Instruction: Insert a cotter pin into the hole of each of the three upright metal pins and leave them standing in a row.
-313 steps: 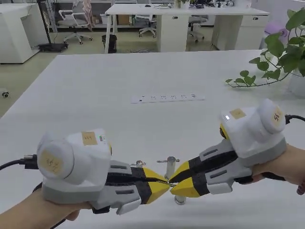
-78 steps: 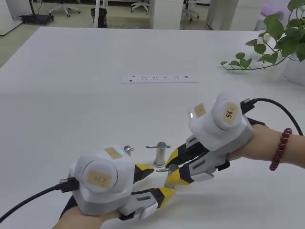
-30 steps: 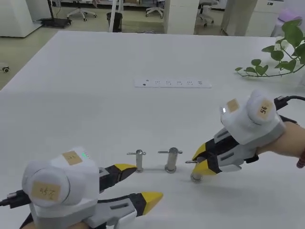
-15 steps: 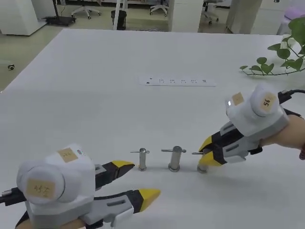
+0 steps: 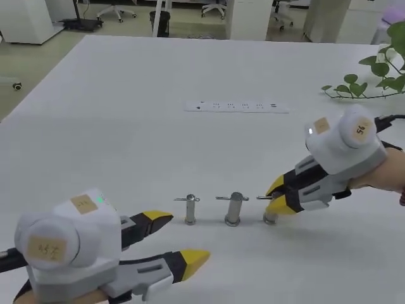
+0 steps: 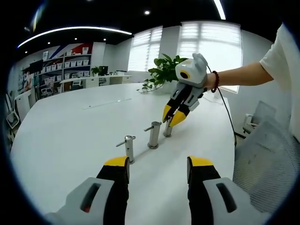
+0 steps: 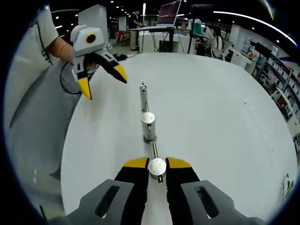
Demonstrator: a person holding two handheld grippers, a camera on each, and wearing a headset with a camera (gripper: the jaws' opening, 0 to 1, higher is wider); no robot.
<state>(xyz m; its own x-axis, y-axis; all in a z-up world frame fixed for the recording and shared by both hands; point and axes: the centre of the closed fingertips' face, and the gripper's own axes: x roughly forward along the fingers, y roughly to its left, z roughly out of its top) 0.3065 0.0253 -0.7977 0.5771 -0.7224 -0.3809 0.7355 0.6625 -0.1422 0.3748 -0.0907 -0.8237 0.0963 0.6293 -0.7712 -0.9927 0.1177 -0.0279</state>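
Three upright metal pins stand in a row on the white table: the left pin, the middle pin and the right pin. Each of the left and middle pins carries a thin cotter pin across its top. My right gripper is at the right pin, its yellow jaws closed on the pin's round head, where a cotter pin also runs through. My left gripper hovers open and empty in front of the row, nearest the left pin.
A white power strip lies farther back on the table. A potted plant's leaves hang over the far right corner. The person's sleeve and arm come in behind the right gripper.
The head camera has shifted a little. My right gripper stays closed at the right pin. My left gripper remains open, low at the left.
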